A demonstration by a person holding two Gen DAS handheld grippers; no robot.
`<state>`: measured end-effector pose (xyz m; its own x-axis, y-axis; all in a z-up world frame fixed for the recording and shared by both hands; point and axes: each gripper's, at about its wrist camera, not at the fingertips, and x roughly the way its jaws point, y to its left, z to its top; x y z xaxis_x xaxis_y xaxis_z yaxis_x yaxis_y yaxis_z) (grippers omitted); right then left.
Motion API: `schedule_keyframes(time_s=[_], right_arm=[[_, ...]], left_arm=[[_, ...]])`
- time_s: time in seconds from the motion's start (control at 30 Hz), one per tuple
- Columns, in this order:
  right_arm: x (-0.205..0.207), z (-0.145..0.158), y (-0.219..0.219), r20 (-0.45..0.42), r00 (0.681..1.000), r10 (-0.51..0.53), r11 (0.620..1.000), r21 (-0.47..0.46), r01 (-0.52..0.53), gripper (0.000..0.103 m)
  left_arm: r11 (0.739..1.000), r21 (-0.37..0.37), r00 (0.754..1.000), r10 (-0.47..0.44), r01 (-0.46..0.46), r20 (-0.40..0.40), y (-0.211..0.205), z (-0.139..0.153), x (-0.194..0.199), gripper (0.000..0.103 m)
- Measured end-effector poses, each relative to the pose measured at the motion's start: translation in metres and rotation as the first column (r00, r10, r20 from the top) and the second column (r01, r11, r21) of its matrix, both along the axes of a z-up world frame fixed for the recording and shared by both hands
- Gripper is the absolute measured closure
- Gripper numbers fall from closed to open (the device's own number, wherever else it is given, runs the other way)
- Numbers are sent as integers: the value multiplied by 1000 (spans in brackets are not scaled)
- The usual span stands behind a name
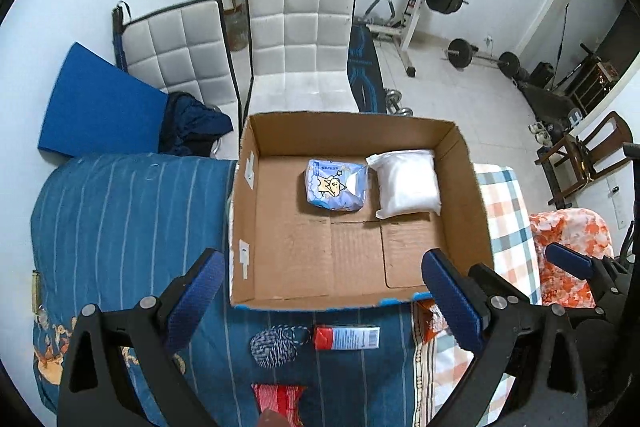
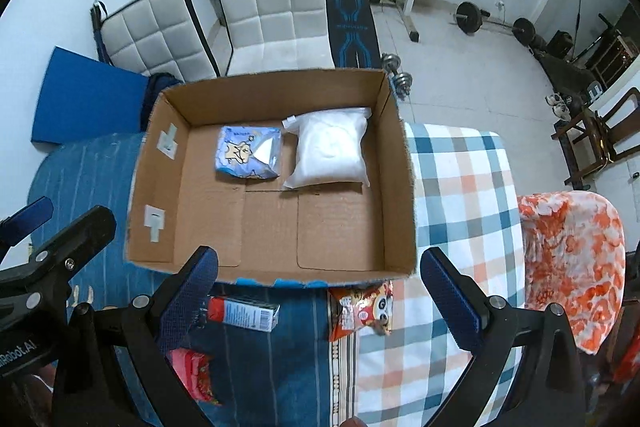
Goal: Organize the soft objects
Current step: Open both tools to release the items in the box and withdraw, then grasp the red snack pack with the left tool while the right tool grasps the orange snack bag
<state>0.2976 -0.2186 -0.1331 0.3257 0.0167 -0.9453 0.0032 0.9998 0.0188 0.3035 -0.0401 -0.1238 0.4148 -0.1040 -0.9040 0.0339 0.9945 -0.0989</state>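
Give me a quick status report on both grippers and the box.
Left gripper open, empty. Right gripper open, empty. Cardboard box holds blue packet and white bag. Nothing blocking.

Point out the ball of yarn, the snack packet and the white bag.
ball of yarn (image 1: 274,345), left wrist view, its middle.
snack packet (image 2: 362,311), right wrist view, printed front.
white bag (image 2: 330,151), right wrist view, its centre.

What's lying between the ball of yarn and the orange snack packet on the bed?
A red-capped tube lies between the ball of yarn and the orange snack packet, just in front of the cardboard box. The left wrist view shows it.
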Motion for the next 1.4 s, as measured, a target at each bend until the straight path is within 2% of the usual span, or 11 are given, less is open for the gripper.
schedule_keyframes(time_s=[0.33, 0.5, 0.57, 0.67, 0.77, 0.9, 1.0, 1.27, 1.33, 1.37, 1.4], right_arm=[[-58, 51, -9, 103, 994, 18, 1000, 2, -18, 0], [-86, 55, -22, 129, 992, 9, 1000, 26, -13, 0], [-96, 42, -35, 102, 995, 2, 999, 37, -6, 0], [-102, 8, -56, 15, 1000, -8, 1000, 30, 7, 0], [-104, -34, -75, -88, 996, 23, 999, 25, -20, 0], [-96, -85, -89, -176, 982, 65, 998, 26, -61, 0], [-79, -125, -96, -276, 960, 41, 996, 89, -17, 0], [-43, -205, -87, -369, 927, -74, 988, 98, 118, 2], [-40, -219, -84, -390, 917, -80, 988, 87, 123, 11], [-40, -224, -82, -402, 912, -77, 990, 80, 119, 24], [-40, -230, -81, -416, 906, -71, 991, 73, 111, 30]], left_arm=[[1000, -4, 997, 15, -14, 73, -8, 40, -51, 2], [999, -28, 996, 37, -35, 82, -12, 46, -74, 2], [998, -53, 997, 41, -38, 63, -13, 41, -85, 2], [999, -20, 998, 47, -47, 30, -14, 22, -99, 2], [997, 56, 997, 62, -60, -35, -9, -14, -109, 2], [993, 88, 987, 93, -82, -132, 7, -64, -122, 2], [989, 110, 970, 120, -99, -211, 17, -103, -133, 2], [976, 112, 902, 216, -187, -375, 45, -179, -154, 2], [976, 99, 887, 218, -195, -407, 48, -194, -156, 2], [975, 101, 879, 221, -197, -422, 49, -202, -156, 2], [975, 101, 872, 223, -199, -435, 51, -208, -157, 2]])
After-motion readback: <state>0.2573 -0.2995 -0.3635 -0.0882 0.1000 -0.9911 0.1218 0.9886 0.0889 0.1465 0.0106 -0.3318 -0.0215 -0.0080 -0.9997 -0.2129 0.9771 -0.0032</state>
